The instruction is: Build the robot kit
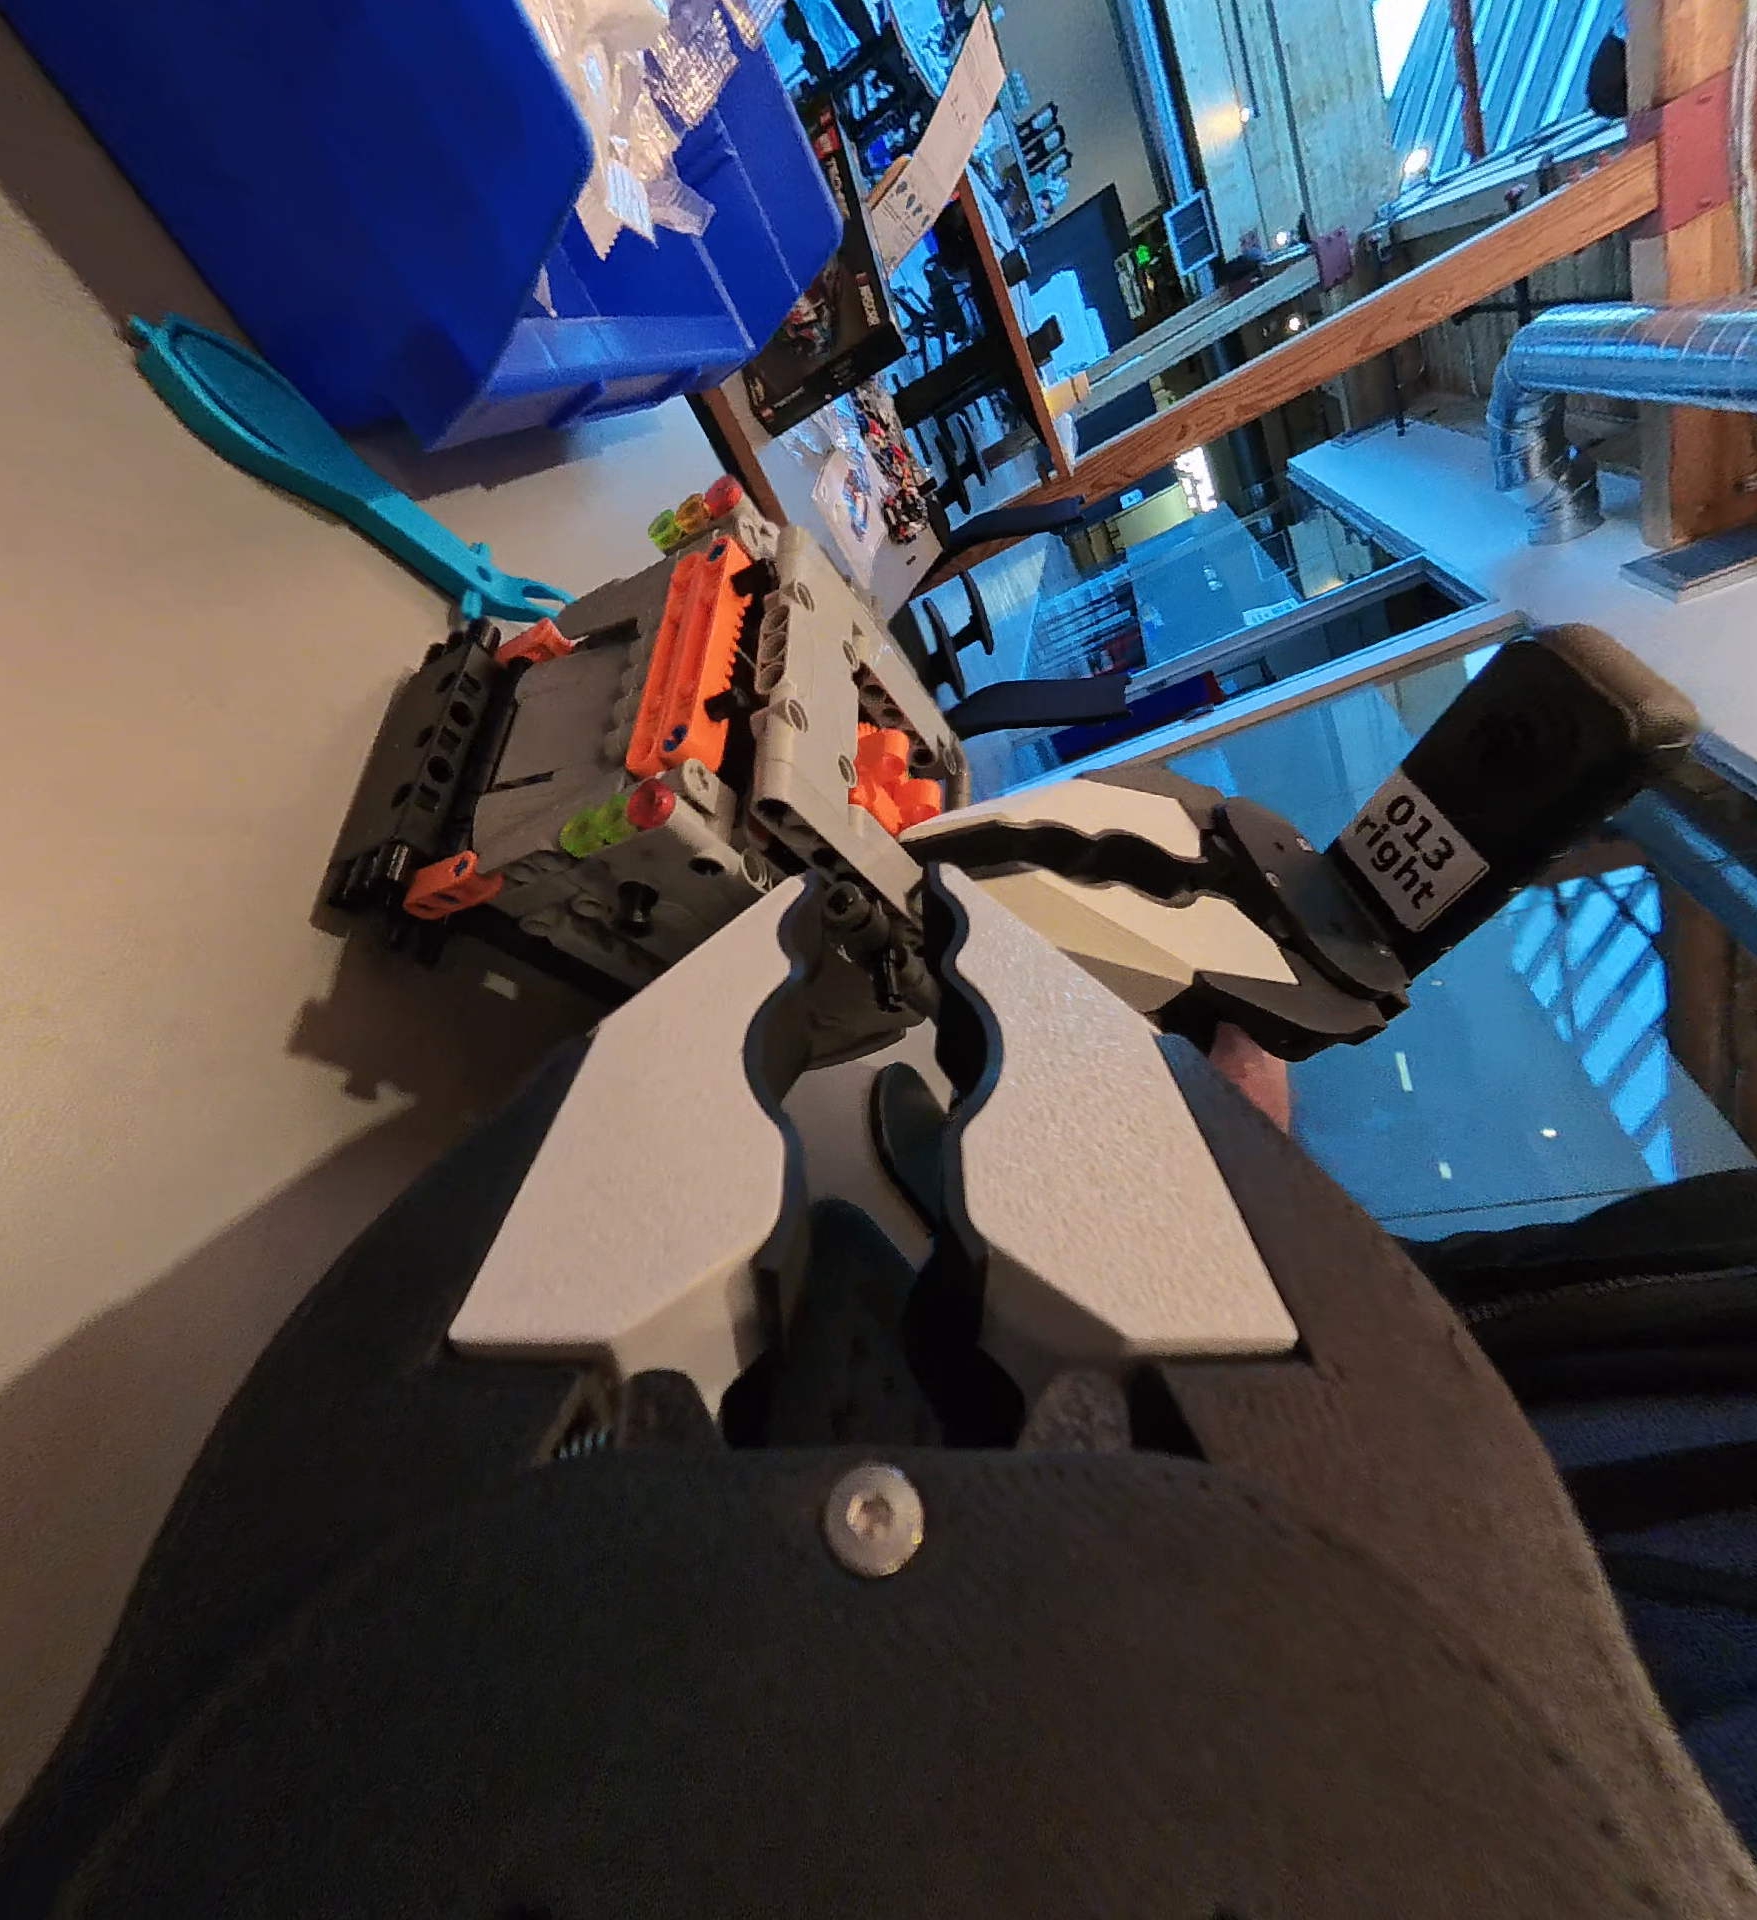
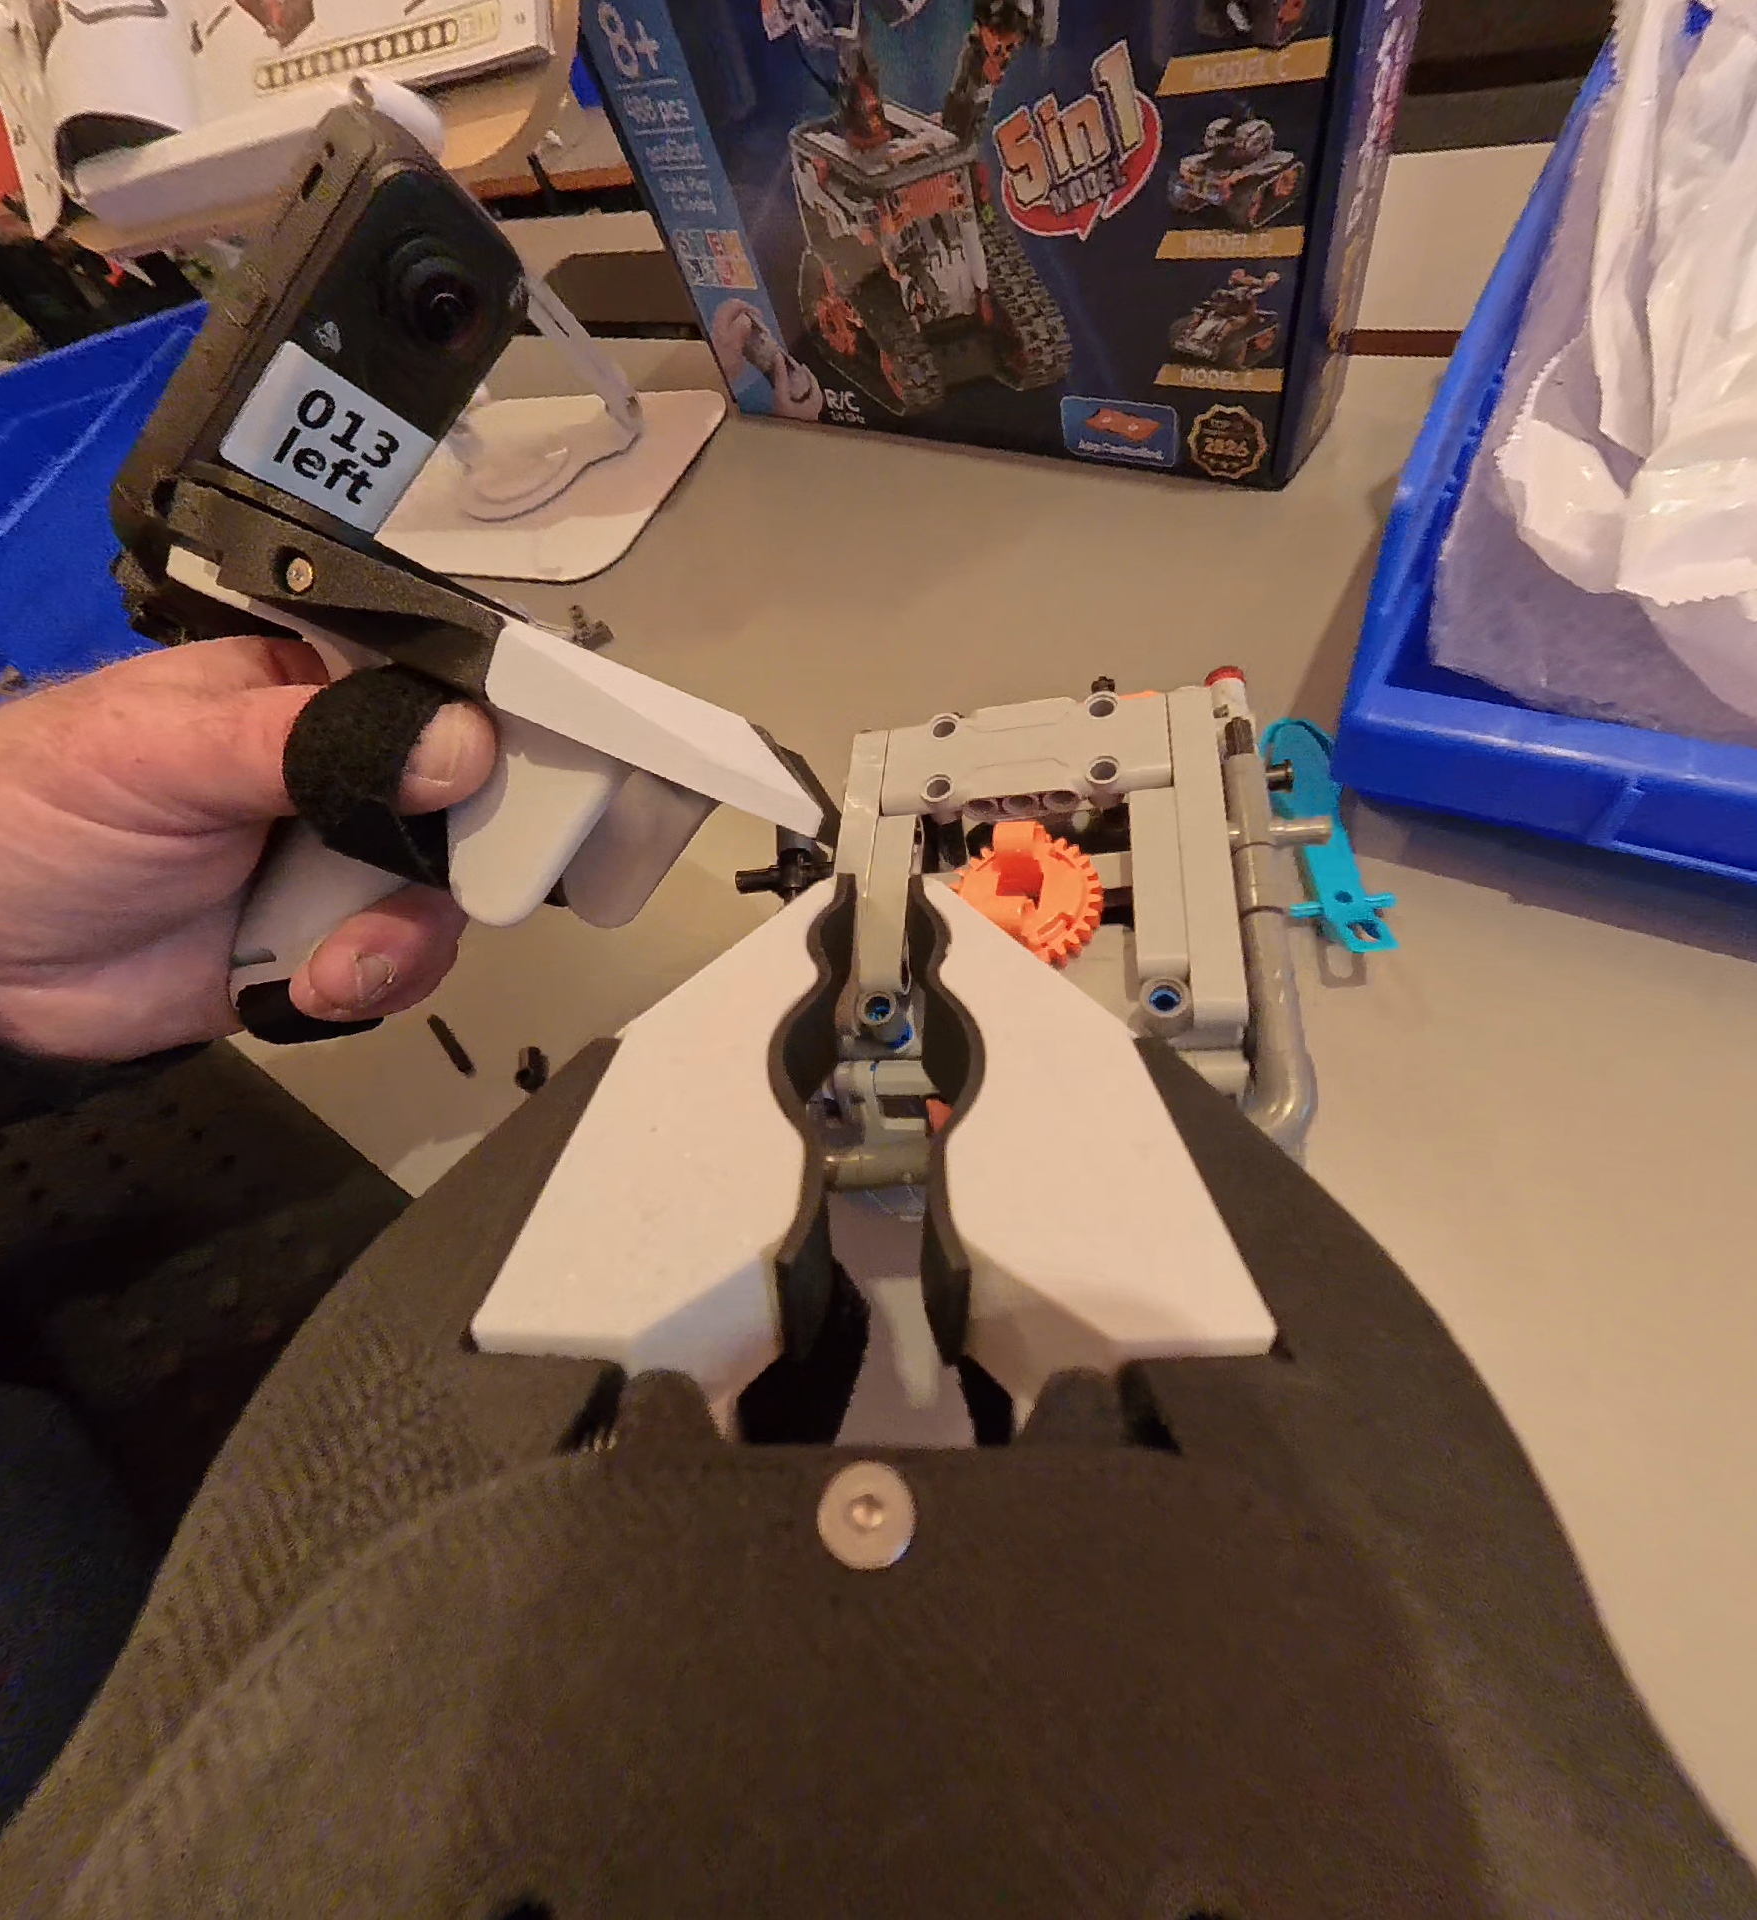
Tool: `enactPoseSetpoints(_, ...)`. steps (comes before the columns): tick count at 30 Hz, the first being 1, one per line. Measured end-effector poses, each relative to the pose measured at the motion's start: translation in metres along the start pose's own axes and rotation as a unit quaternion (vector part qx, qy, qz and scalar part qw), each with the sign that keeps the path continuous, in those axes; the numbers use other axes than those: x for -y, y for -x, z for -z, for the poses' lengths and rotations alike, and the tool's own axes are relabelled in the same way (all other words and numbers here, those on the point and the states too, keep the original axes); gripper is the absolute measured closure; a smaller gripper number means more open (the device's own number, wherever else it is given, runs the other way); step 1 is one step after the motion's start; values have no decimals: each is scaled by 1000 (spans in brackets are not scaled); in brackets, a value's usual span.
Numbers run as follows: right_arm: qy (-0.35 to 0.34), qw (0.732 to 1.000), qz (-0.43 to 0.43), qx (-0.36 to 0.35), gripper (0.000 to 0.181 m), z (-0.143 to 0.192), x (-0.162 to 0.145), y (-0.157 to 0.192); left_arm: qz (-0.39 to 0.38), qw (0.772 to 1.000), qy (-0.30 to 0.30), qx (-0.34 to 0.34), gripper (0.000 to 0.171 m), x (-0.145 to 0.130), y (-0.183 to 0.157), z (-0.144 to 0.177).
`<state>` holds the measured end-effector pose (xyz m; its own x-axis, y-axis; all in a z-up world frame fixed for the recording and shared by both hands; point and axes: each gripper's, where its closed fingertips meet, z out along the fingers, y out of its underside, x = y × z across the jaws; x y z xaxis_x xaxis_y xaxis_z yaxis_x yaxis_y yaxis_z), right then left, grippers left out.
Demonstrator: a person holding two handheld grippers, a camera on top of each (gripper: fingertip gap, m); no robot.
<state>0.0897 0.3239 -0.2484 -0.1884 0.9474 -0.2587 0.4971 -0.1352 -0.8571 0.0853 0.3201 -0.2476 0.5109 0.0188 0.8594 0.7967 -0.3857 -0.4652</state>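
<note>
Near the table (image 2: 1476, 1247) edge, we see the right gripper (image 2: 882, 904) clamping the brick model's (image 2: 1040, 748) grey beam; the left gripper (image 1: 866, 902) pinches its black pin.

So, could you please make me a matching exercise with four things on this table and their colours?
Things:
1. gear
2. bin
3. tool
4. beam

Colours:
A. teal
B. grey
C. orange
D. blue

Pairs: 1-C, 2-D, 3-A, 4-B
</note>
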Motion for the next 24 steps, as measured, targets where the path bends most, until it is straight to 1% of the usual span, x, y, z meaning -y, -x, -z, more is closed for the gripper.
enactPoseSetpoints(2, 2, 1000, 1, 8, 175, -2, 1, 2, -12, 1000, 2, 12, 160, -1, 3, 7)
enactPoseSetpoints(5, -12, 1000, 22, 3, 171, 6, 13, -5, -21, 999, -6, 27, 152, 1, 3, 19)
enactPoseSetpoints(7, -19, 999, 38, -2, 164, 14, 23, -15, -18, 999, -3, 30, 147, -2, 2, 22)
enactPoseSetpoints(9, 0, 999, 48, -21, 150, 15, 23, -37, -14, 999, 4, 29, 146, -5, 1, 21)
enactPoseSetpoints(12, 47, 998, 29, 3, 148, 9, 10, -55, 1, 1000, 8, 16, 142, -8, 0, 14)
enactPoseSetpoints(14, 68, 997, -8, 42, 152, 5, 1, -52, 9, 1000, 8, 12, 143, -9, 1, 11)
enactPoseSetpoints(15, 64, 997, -20, 47, 148, 5, 2, -51, 11, 1000, 9, 11, 144, -9, 2, 10)
enactPoseSetpoints(17, 63, 997, -27, 42, 157, 7, -1, -50, 12, 1000, 3, 20, 149, -7, 7, 12)
enactPoseSetpoints(20, 63, 996, -49, 45, 156, 11, -5, -42, 16, 1000, 0, 22, 152, -4, 11, 18)
enactPoseSetpoints(24, 62, 996, -53, 47, 154, 15, -11, -27, 28, 1000, 4, 13, 153, 0, 16, 25)
